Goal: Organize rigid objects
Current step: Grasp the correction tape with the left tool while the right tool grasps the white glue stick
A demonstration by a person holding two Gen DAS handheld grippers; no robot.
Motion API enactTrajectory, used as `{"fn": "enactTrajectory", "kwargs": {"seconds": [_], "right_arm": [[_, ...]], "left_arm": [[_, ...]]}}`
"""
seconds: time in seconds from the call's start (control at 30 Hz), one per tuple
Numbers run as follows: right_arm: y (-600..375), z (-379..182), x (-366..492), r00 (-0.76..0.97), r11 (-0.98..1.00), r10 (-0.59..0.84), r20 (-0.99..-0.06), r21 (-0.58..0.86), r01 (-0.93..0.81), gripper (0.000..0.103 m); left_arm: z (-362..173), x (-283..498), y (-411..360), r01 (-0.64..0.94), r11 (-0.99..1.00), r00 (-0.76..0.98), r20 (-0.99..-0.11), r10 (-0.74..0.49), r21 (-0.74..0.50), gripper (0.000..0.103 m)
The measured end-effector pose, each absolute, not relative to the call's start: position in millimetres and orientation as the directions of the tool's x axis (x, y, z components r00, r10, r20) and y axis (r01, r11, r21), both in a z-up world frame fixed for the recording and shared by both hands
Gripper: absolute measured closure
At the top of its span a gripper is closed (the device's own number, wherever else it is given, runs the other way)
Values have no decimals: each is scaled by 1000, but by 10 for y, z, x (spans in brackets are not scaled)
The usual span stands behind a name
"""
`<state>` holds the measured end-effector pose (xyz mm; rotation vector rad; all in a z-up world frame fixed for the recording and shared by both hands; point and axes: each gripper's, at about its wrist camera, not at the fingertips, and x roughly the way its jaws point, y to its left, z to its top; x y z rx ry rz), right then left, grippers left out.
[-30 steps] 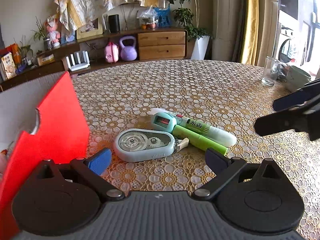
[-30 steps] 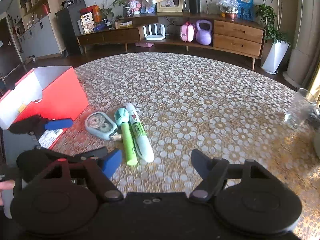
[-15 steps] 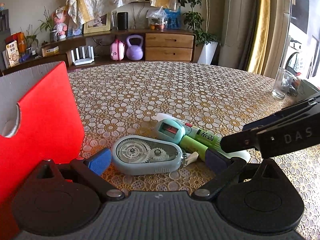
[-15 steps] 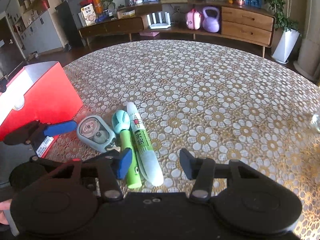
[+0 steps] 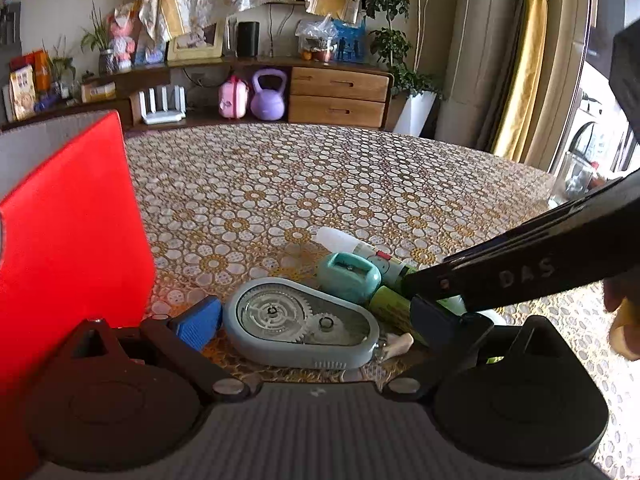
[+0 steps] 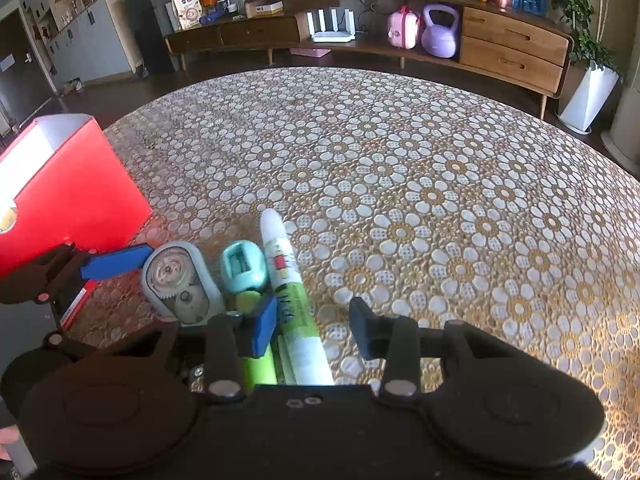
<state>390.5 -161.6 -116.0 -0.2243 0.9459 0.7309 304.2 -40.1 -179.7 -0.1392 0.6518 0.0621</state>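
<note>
Left gripper [image 5: 312, 320] is low on the surface [image 5: 320, 184], its fingers [image 5: 198, 320] spread wide either side of the grey correction tape dispenser [image 5: 300, 326], which lies flat between them. The blue pad sits just beside its rounded end; I cannot tell whether it touches. Over on the right gripper [image 6: 314, 326], the fingers [image 6: 262, 330] stand open too, straddling the white and green glue pen [image 6: 290, 288], with the blue pad coming down between that pen and the green marker [image 6: 256, 368]. Neither pad is pressed against anything that shows. The marker's teal cap [image 6: 244, 266] lies between dispenser and pen, all three packed side by side on the flowered cloth. Off to the left stands the red box [image 6: 68, 196], near the dispenser but apart from it. Far right in the left wrist view, a drinking glass [image 5: 570, 178] sits at the surface's edge.
</note>
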Motion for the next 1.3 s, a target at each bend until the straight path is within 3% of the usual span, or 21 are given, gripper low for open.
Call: {"fn": "enactTrajectory", "kwargs": {"seconds": [0.13,0.2,0.23,0.27,0.73,0.8,0.83,0.87,1.13,1.23,1.3], "right_arm": [[-1529,-1189,3892,381,739,469,-797,118,-663,72],[-1508,-1192,3866,391,737,467,-793,105,-667,80],[-1503,-1191,3849,397,738,463,-793,96,-668,84],[-1511,-1194,3832,398,739,465,-791,99,-667,86],[-1986,-1144,3367,450,808,463,-764,155,-568,87],[-2039,-1108,3298,451,810,462,-764,156,-565,87],[-2071,-1085,3243,457,815,460,-762,157,-558,87],[-2089,-1056,3201,459,818,460,-760,162,-552,87],[-2249,-972,2916,466,829,465,-753,186,-528,87],[-2335,-974,2865,462,834,464,-756,196,-516,87],[-2376,-980,2836,460,835,464,-757,199,-514,87]], "left_arm": [[-1819,3065,-367,-96,986,794,-607,-6,-136,3],[-1821,3044,-365,-88,987,799,-601,-11,-135,12],[-1822,3033,-378,-84,989,801,-599,-6,-122,21],[-1823,3027,-390,-78,991,800,-600,-2,-108,21],[-1778,2698,-530,-5,993,783,-618,-68,-116,23],[-1749,2637,-542,4,993,783,-617,-77,-120,32],[-1712,2602,-551,-1,994,794,-604,-66,-109,49],[-1680,2580,-551,-2,995,797,-602,-59,-100,54],[-1645,2549,-587,45,996,767,-637,-81,-74,53],[-1653,2519,-635,106,991,746,-653,-130,-76,27],[-1670,2500,-687,143,988,738,-659,-145,-57,21]]}}
